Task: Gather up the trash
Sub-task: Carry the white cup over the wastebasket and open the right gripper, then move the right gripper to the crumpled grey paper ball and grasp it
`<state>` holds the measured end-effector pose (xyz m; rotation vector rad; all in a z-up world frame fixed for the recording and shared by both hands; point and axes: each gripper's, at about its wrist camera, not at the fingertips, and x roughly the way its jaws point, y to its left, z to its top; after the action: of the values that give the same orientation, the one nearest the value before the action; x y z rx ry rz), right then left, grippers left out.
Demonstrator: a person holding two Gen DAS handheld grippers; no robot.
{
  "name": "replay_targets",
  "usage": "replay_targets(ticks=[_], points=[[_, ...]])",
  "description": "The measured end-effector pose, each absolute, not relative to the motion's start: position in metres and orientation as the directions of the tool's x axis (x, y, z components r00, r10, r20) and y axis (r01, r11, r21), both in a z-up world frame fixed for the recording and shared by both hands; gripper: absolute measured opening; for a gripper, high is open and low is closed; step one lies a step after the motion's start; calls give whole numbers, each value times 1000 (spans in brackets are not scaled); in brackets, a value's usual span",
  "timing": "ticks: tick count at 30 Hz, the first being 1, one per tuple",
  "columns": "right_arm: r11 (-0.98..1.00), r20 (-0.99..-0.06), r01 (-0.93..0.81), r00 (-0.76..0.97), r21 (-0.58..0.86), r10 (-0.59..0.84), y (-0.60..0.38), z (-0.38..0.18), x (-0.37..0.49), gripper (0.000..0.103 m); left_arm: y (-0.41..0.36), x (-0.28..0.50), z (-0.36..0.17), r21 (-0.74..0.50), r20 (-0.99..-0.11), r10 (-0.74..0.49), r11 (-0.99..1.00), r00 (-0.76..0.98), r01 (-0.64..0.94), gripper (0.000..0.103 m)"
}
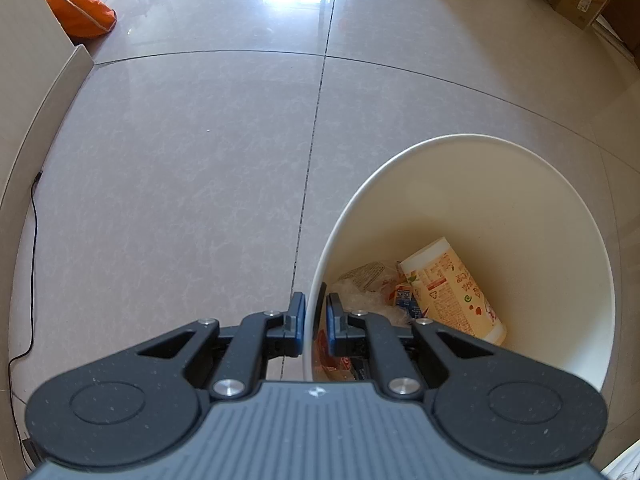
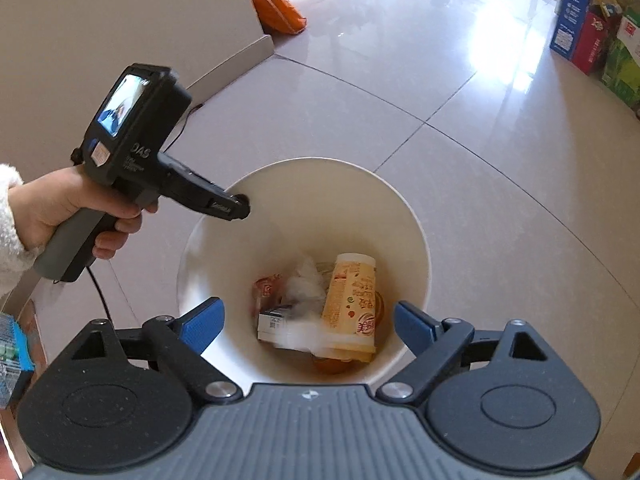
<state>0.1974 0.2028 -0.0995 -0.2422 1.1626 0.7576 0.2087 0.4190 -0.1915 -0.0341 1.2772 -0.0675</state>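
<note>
Trash (image 2: 352, 304) lies in white bin (image 2: 412, 240) bottom. Right gripper (image 2: 308, 324) spread wide, empty, over bin mouth. Left gripper (image 1: 312, 322) pinches bin rim, steadying. Drop step looks finished; next: find more litter on floor (image 1: 180, 160).

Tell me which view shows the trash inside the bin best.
Right wrist view: it looks straight down into the white bin, showing the printed cup and wrappers whole. In the left wrist view, the left gripper covers part of them.

Glossy tiled floor (image 1: 180, 160); smooth matt white plastic bin (image 2: 304, 216); speckled matt black plastic tool (image 2: 308, 320) with shiny metal rivets.
</note>
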Motion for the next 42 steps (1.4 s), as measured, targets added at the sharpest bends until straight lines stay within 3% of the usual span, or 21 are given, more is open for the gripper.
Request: replay_targets(ticks=[17, 27, 36, 42], points=[[859, -911, -496, 284, 126, 298, 112, -135, 180, 94, 419, 208, -191, -62, -955, -68, 998, 289, 31, 9], [960, -919, -230, 320, 159, 229, 13, -226, 161, 94, 419, 207, -191, -55, -955, -61, 998, 291, 27, 9], [993, -935, -118, 348, 23, 63, -58, -295, 160, 94, 419, 207, -191, -57, -954, -61, 998, 293, 20, 9], [999, -950, 29, 310, 39, 28, -108, -326, 174, 94, 418, 207, -191, -49, -954, -52, 999, 295, 18, 9]])
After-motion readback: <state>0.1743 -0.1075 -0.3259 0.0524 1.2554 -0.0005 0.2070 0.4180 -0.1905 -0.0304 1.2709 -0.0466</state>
